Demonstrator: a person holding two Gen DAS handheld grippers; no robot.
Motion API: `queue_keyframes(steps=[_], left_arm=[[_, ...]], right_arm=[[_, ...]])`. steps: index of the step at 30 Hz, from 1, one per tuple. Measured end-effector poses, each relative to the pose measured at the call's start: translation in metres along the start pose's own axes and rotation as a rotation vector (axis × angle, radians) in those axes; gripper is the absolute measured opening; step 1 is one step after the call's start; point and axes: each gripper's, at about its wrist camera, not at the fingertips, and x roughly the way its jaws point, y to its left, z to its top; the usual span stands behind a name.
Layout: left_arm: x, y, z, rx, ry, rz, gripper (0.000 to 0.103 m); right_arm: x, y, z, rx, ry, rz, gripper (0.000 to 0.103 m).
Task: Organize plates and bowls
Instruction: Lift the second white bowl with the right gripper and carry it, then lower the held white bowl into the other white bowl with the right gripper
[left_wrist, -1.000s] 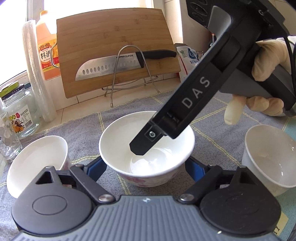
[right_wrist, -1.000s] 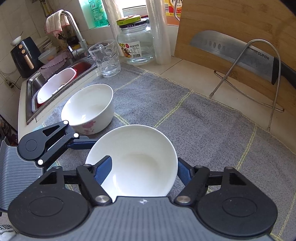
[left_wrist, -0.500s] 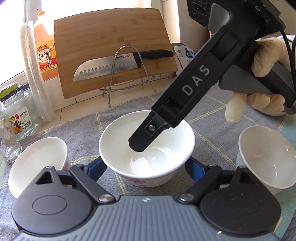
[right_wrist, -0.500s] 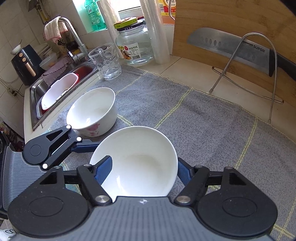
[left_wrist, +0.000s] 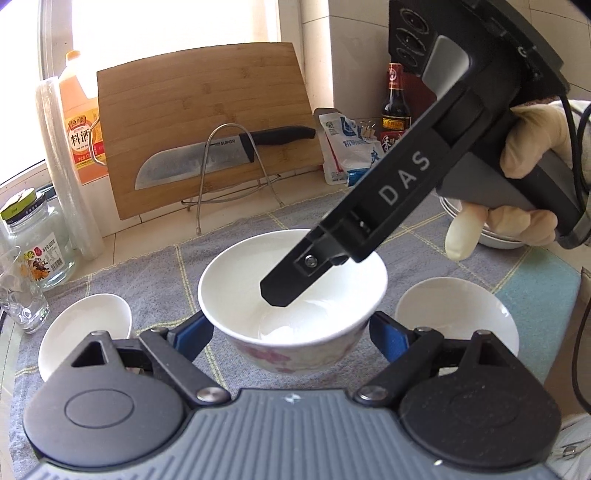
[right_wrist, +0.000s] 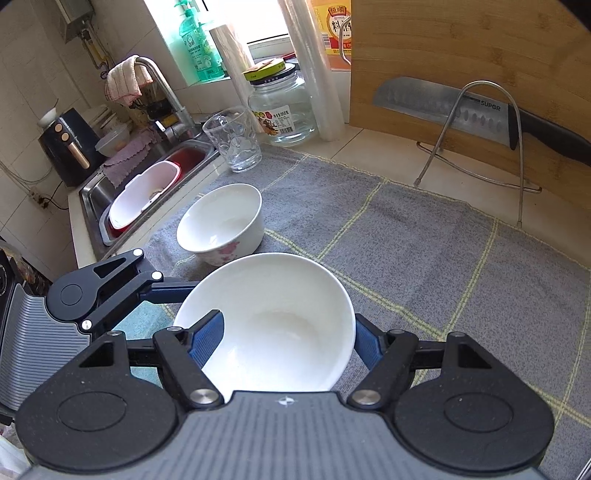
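Observation:
A white bowl with pink flowers sits between my left gripper's open blue pads, lifted above the grey mat. My right gripper also has this bowl between its pads, one finger inside the bowl and one outside; whether it pinches the rim is unclear. A second flowered bowl stands on the mat near the sink, also in the left wrist view. A third white bowl is at the right.
A cutting board with a knife on a wire stand leans at the back. A glass jar and a tumbler stand by the sink. Stacked bowls lie behind the right hand.
The bowl between the grippers has risen and both grippers have lifted with it. The mat and the side bowls now look lower and farther away.

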Motion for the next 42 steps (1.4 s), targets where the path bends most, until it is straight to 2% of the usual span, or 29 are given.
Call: queue_keyframes(steps=[13,24,42], left_arm=[[-0.019,-0.033,0.007,0.035,-0.013,-0.050,0.091],[-0.017,-0.064,0.009,0.060,-0.018,-0.116,0.091],[-0.001,-0.085,-0.004,0.061,0.057,-0.165,0.091]], right_arm=[[-0.044,0.007,-0.033,0.019,-0.057,-0.033,0.079],[-0.074,0.001,-0.065,0.054,-0.070,-0.090,0.079],[-0.074,-0.013,-0.098,0.120,-0.046,-0.095,0.079]])
